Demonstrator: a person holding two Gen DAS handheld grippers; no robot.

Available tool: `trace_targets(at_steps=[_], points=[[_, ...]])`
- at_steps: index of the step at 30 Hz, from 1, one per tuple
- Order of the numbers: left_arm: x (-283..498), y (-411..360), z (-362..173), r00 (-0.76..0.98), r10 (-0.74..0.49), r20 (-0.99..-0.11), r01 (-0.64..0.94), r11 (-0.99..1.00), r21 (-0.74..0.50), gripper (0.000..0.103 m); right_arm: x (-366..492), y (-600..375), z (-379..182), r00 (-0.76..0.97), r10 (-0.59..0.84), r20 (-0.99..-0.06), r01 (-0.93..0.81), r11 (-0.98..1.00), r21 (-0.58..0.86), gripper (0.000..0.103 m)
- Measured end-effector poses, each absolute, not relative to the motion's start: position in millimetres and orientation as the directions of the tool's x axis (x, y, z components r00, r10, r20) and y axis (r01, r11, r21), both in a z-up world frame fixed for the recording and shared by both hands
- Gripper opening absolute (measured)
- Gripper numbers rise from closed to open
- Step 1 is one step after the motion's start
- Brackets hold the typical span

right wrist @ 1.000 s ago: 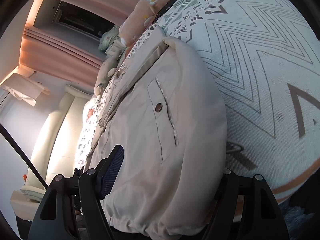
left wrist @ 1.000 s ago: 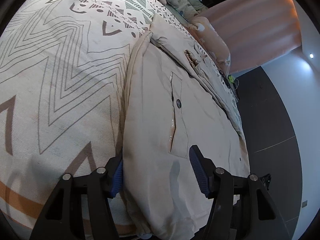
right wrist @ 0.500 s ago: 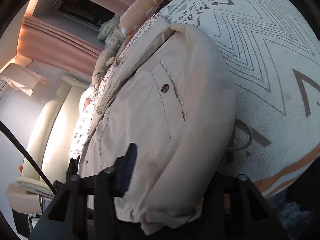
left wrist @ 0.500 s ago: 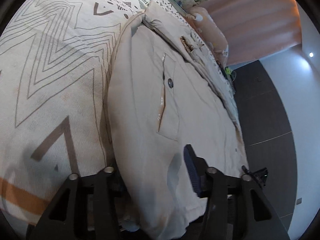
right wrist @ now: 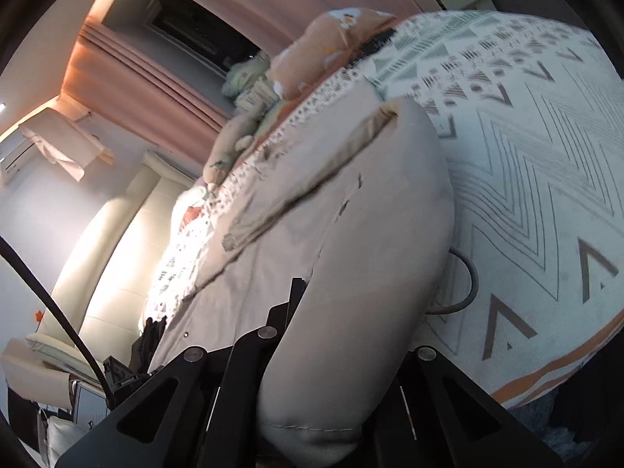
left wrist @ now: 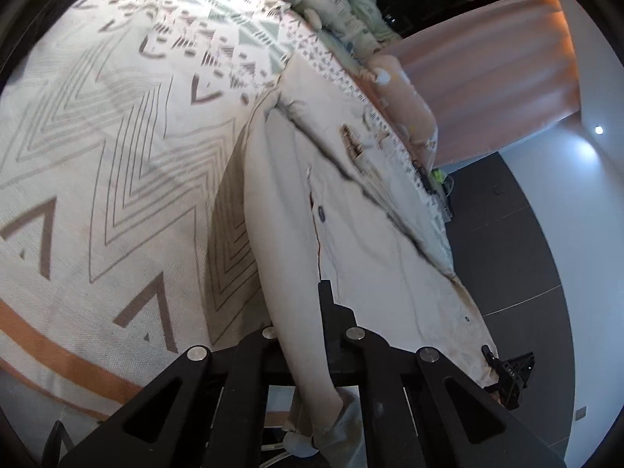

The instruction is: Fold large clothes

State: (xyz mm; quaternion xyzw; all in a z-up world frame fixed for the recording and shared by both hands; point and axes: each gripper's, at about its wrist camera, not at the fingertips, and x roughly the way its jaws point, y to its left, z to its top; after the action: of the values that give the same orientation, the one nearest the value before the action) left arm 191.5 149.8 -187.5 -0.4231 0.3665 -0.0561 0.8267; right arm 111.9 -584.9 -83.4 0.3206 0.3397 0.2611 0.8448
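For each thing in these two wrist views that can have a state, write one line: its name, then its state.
Beige jacket: lying on the patterned bedspread, near hem pinched and lifted at both corners.
Pocket button: fastened.
Left gripper: jaws have just closed, shut on the hem.
Right gripper: jaws have just closed, shut on the hem.
Pink curtains: partly drawn, dark window showing.
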Motion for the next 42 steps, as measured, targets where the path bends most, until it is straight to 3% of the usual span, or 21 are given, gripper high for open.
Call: trace_targets(at_steps=[11, 24, 31, 37, 42], points=[[139, 172, -119, 0.833, -0.365, -0.416, -0.131, 0.601, -0.788, 0.005, 62, -593, -36, 0.644, 0.703, -0.300, -0.361, 0.626, 0.692, 0.002], [55, 178, -79, 0.900, -0.285, -0.331, -0.109, 0.587, -0.802, 0.005, 3, -607, -19, 0.626, 0.749, -0.216, -0.425, 0.560, 0.711, 0.002], [18, 172, -38, 0.937, -0.254, -0.241, -0.045, 0.596, -0.802, 0.006, -2, -619, -11, 0.610, 0.785, -0.108, -0.465, 0.465, 0.754, 0.002], [29, 171, -5, 0.945, -0.274, -0.178, 0.024, 0.601, -0.799, 0.006, 14, -626, -2, 0.643, 0.763, -0.058, -0.498, 0.475, 0.726, 0.002], [71, 172, 12, 0.947, -0.259, -0.188, 0.016, 0.623, -0.782, 0.006, 49, -625, -5, 0.661, 0.748, -0.056, -0.483, 0.481, 0.731, 0.002]])
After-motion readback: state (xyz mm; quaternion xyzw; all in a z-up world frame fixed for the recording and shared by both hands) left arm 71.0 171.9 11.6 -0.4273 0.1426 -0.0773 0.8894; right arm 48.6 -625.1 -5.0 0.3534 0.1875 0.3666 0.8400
